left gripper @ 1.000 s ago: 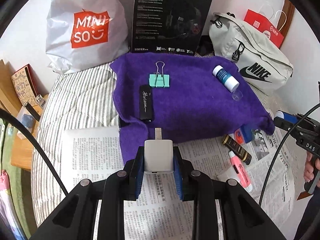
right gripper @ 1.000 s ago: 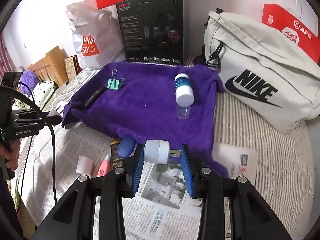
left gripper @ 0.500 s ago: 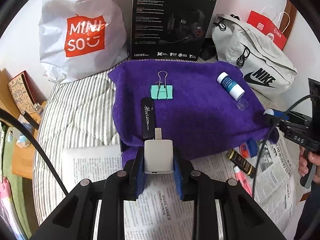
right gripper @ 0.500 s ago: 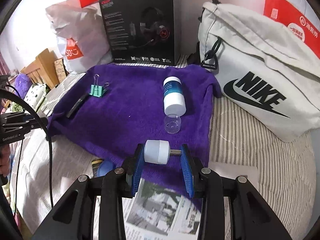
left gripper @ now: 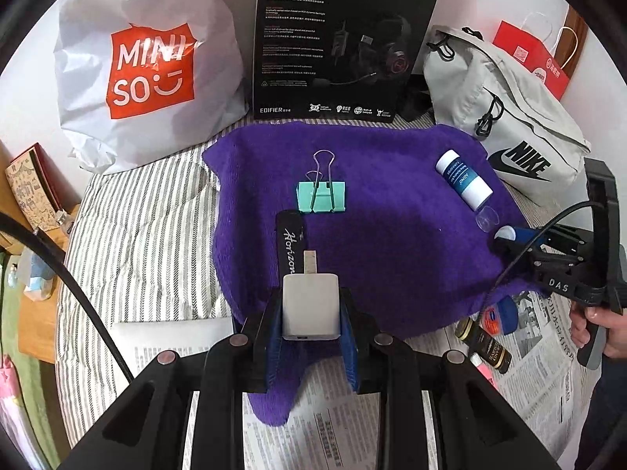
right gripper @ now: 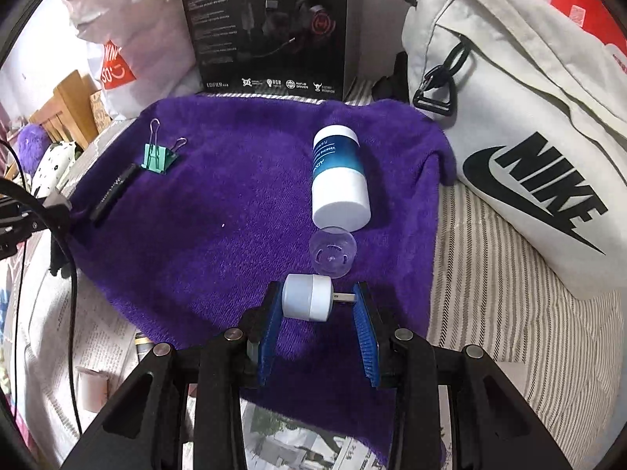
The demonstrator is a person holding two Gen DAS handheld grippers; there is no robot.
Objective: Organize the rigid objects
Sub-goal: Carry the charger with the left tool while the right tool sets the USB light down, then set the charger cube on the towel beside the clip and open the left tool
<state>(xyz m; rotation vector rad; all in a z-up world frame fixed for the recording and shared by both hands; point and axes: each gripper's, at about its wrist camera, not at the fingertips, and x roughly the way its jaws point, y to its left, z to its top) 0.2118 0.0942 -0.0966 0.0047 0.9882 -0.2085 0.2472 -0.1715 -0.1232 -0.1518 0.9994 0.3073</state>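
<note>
My left gripper (left gripper: 310, 313) is shut on a white USB charger block (left gripper: 310, 303), held over the near edge of the purple towel (left gripper: 392, 235), beside a black stick (left gripper: 292, 246) marked Horizon. A teal binder clip (left gripper: 321, 196) lies behind it. My right gripper (right gripper: 318, 305) is shut on a small white cylinder with a USB plug (right gripper: 307, 301), held over the towel's (right gripper: 219, 211) near right part. Just ahead lie a clear cap (right gripper: 333, 254) and a blue-and-white bottle (right gripper: 339, 180). The clip (right gripper: 156, 158) and stick (right gripper: 113, 194) lie far left.
A black headset box (left gripper: 337, 39), a white Miniso bag (left gripper: 145, 70) and a grey Nike bag (right gripper: 521, 117) stand behind the towel. Newspaper (left gripper: 345, 431) covers the near bed, with a blue jar (left gripper: 501, 313), a dark tube (left gripper: 484, 342) and a pink marker (left gripper: 484, 370).
Both grippers have moved forward from over the newspaper to over the purple towel, each still holding its item. The right one now sits close to the clear cap.
</note>
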